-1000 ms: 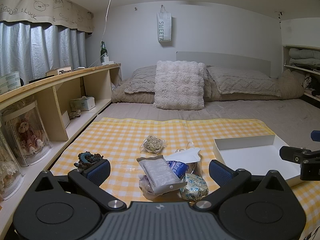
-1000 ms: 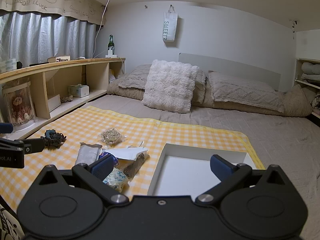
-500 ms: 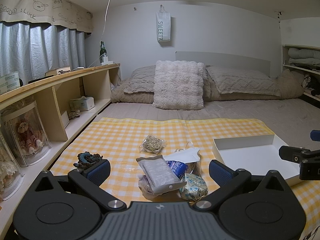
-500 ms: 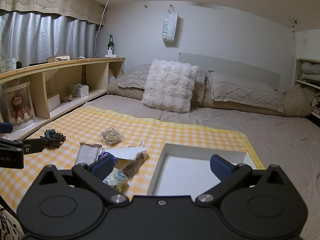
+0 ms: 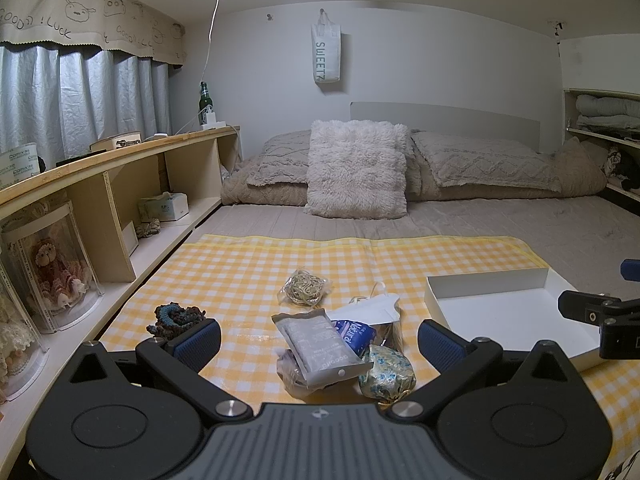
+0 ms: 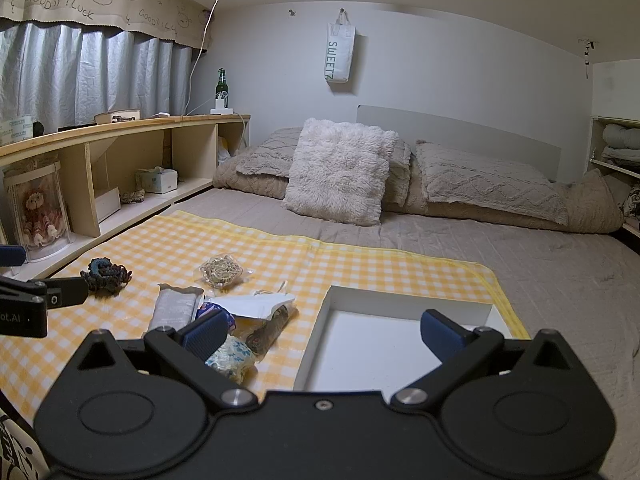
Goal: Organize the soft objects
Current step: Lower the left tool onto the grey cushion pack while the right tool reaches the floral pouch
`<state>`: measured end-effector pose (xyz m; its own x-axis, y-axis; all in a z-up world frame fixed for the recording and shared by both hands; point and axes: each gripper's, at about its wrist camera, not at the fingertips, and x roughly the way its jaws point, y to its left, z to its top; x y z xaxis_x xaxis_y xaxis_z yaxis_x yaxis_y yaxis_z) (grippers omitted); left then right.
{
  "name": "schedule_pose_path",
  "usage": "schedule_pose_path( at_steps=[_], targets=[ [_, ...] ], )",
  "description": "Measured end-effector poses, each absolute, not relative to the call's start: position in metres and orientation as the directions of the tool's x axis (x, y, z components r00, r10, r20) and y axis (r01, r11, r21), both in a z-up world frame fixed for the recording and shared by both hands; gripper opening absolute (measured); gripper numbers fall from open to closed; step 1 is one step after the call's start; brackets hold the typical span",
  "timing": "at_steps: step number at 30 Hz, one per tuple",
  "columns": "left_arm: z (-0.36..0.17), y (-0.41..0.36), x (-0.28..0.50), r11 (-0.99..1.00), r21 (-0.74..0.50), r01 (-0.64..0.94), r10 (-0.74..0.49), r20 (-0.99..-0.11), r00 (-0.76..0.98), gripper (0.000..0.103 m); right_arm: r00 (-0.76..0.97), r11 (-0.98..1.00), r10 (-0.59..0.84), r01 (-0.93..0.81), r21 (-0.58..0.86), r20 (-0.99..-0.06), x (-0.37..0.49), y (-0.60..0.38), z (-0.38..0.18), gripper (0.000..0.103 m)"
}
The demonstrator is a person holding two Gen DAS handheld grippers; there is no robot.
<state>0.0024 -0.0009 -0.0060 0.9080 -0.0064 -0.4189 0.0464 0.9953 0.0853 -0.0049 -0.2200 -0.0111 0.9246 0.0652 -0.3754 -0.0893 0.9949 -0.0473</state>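
— Starting where? Both tools gape wide, holding nothing; the left gripper [image 5: 318, 334] has the grey pouch [image 5: 320, 346] dead ahead between its fingers.
— Drop straight, pinch its middle, then carry right to the white box [image 5: 500, 312] under the right gripper [image 6: 320, 330].

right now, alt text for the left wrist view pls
An open hand-held gripper hovers over a yellow checked cloth on a bed, framing a pile of soft packets. An empty white box lies to the right, a dark scrunchie to the left.

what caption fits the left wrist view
Open left tongs hover over a pile of soft packets beside an empty white tray.
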Motion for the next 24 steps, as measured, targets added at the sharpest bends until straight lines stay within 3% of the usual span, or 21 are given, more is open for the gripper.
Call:
schedule_pose_path(
  at_steps=[13, 24],
  targets=[
    [0.013, -0.003, 0.002, 0.994, 0.105, 0.043, 0.001, -0.387, 0.922, 0.103, 0.92, 0.994, 0.079, -0.102, -0.041, -0.385, -0.003, -0.221, -0.017, 0.103],
    [0.061, 0.002, 0.054, 0.994, 0.113, -0.002, 0.04, -0.337, 0.941, 0.103, 0.941, 0.98, 0.151, -0.181, -0.076, -0.302, 0.024, -0.215, 0.029, 0.103]
  ],
)
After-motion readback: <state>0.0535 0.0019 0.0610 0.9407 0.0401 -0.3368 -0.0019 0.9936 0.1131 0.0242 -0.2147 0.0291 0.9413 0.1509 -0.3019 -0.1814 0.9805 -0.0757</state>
